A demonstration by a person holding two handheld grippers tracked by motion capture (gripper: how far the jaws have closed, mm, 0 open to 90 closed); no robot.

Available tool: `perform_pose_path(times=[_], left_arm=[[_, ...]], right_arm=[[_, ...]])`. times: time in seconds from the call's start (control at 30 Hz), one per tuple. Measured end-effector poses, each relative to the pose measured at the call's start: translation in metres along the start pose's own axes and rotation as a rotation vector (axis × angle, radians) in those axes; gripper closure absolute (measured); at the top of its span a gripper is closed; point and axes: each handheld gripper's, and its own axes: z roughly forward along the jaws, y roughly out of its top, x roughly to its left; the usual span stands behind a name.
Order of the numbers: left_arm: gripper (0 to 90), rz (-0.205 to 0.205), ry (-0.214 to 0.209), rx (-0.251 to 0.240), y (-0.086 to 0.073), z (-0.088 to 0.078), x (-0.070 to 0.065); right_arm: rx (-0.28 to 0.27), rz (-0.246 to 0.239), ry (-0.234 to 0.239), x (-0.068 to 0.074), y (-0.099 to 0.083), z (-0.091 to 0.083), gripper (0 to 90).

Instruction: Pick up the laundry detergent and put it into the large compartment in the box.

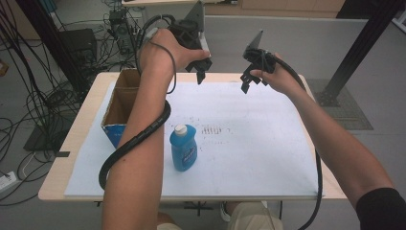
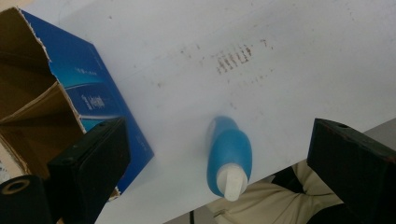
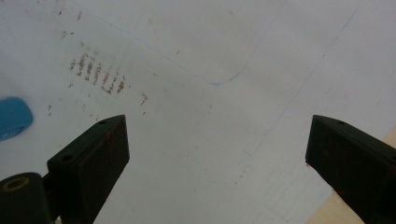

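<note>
Bottle (image 1: 184,147) of blue liquid stands upright with a white cap on the white sheet (image 1: 249,143) that covers the table (image 1: 84,124), near the sheet's front edge and left of its middle. From the bottle, the open cardboard box (image 1: 119,108) lies at about ten o'clock, just beside it, its blue side facing the bottle and its brown inside open to the top. A patch of small brown marks (image 1: 210,129) sits on the sheet at about two o'clock from the bottle, near it.

Both grippers are held up in the air over the far edge of the table, well apart from the bottle. In the high view the left gripper (image 1: 200,72) is at about twelve o'clock from the bottle, and the right gripper (image 1: 249,81) at about one o'clock. A black cable winds round the left forearm.

In the left gripper view the jaws stand wide apart with nothing between them; the bottle (image 2: 229,156) shows far below in the gap, cap toward the lower edge, and the box (image 2: 56,107) lies at nine o'clock of it. In the right gripper view the jaws are likewise spread wide and hold nothing; below them is bare sheet (image 3: 210,140), with the brown marks (image 3: 98,74) at ten o'clock and a sliver of the bottle (image 3: 14,116) at the nine o'clock edge.
</note>
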Motion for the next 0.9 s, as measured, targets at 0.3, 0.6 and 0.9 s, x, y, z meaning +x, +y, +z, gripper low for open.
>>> perform_pose_path(times=[0.3,0.6,0.9], left_arm=[[6.6,0.000,-0.001,-0.001,-0.0006,0.0006,0.0006],[6.6,0.000,-0.004,0.000,-0.0004,0.0016,-0.0002],[6.6,0.001,-0.004,0.003,-0.0006,0.0017,-0.0006]], right_arm=[[-0.001,-0.002,-0.001,0.0010,0.0001,-0.0005,6.2],[-0.005,0.002,0.000,0.0002,-0.0016,-0.0014,6.2],[-0.002,-0.002,-0.001,-0.0001,-0.0019,-0.0020,6.2]])
